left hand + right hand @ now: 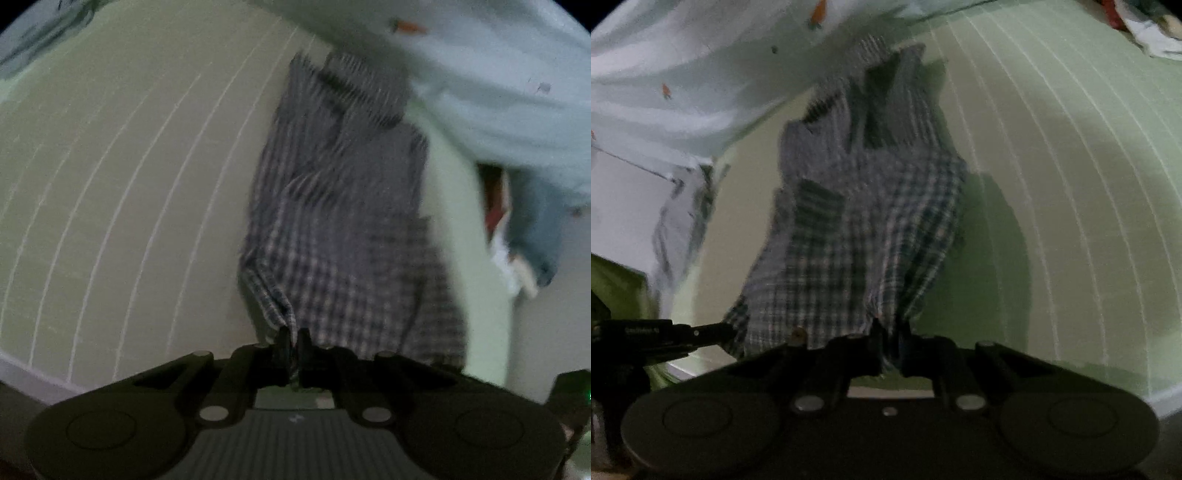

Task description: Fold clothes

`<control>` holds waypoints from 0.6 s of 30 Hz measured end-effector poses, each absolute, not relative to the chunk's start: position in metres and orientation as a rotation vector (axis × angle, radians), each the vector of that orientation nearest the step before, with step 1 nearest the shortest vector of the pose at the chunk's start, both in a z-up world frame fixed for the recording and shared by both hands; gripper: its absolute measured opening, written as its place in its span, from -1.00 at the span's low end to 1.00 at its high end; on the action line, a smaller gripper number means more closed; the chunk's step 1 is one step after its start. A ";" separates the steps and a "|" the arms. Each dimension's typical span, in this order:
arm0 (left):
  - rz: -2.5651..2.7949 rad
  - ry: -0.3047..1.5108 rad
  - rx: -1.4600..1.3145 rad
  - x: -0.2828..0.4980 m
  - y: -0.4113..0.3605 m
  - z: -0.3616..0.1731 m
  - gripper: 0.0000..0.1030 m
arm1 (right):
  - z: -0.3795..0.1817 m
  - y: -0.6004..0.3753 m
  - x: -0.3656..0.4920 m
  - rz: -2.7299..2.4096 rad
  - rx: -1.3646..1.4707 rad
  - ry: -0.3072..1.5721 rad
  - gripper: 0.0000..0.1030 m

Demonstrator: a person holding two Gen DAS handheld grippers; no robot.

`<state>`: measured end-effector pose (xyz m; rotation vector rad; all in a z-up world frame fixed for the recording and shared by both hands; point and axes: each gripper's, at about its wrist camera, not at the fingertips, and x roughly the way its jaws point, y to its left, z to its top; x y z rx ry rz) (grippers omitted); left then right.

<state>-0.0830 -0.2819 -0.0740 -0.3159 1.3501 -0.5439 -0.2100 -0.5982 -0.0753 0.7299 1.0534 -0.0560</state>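
Both hand-held grippers are pinched tight on the same garment. The black left gripper (294, 338) has its two fingers pressed together on a bunched near edge of the grey-and-white checked cotton garment (332, 229), and the black right gripper (889, 330) clamps another gathered bit of that near edge (857, 229) in the same way, with cloth filling the slit between its fingers. In the right wrist view the left gripper's body enters from the left edge, carrying a line of small white lettering too blurred to read. The checked garment stretches away from both grippers, lifted at the near end and rumpled, with dark folds along it; its far end lies on the pale green bedsheet with thin white stripes (129, 192). Beyond it sits a light blue-white cloth printed with small orange carrots (498, 74), touching or overlapping the garment's far end.
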 end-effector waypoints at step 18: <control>-0.455 1.159 -0.645 -0.022 -0.295 0.008 -0.94 | -0.011 -0.667 -0.146 0.056 0.977 0.854 -0.86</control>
